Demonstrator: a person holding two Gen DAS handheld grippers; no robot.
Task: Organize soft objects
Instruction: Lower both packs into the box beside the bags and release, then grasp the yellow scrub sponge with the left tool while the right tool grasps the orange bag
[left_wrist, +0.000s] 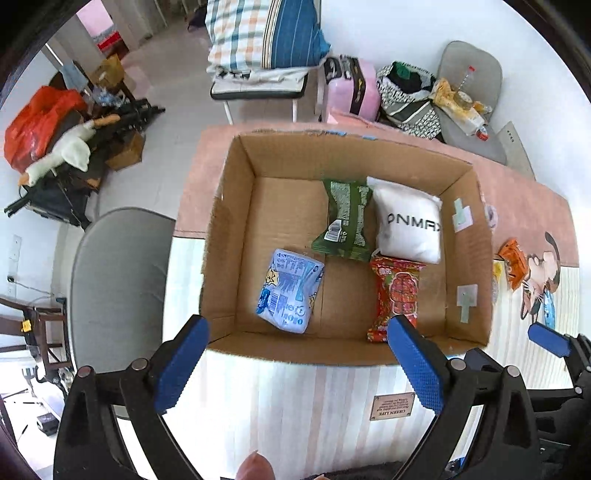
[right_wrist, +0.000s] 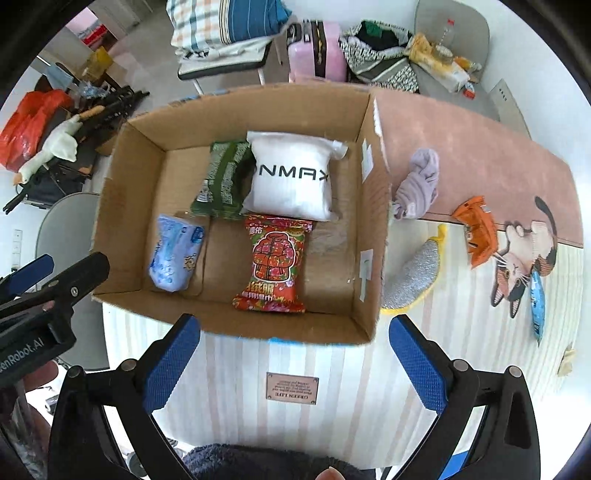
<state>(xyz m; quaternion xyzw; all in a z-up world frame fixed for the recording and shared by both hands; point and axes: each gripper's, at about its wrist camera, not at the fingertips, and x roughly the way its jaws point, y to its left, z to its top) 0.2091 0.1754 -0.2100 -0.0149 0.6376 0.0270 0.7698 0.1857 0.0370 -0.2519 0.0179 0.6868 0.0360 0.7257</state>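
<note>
both grippers hang above a cardboard box (left_wrist: 236, 236) on a table, pointing down. the left gripper (left_wrist: 299, 363) has its blue pads spread wide with nothing between them, and the right gripper (right_wrist: 295, 360) stands just as wide and empty.

four soft packs lie on the box floor: a white pouch (left_wrist: 408, 221) at the far right, a green pack (left_wrist: 345, 221) just left of it and touching it, a red printed pack (left_wrist: 397, 291) near the right with its far end against the white pouch, and a pale blue pack (left_wrist: 290, 291) at the near left, apart from the rest.

only the right wrist view shows what lies on the table to the right of the box: a lilac cloth (right_wrist: 419, 184) near the box wall, a silver and yellow scrubbing pad (right_wrist: 413, 277) nearer, touching or almost touching the box's right wall. the orange packet (right_wrist: 476, 230) and a narrow blue sachet (right_wrist: 537, 299) lie further right on the cat print. in the left wrist view the box's right wall hides the cloth and most of the pad; only the orange packet shows.

the left wrist view alone shows the grey chair (left_wrist: 118, 284) at the table's left edge in full. beyond the table stand a chair piled with a checked bundle (left_wrist: 258, 33), a pink case (left_wrist: 354, 88) and floor clutter at the far left.
</note>
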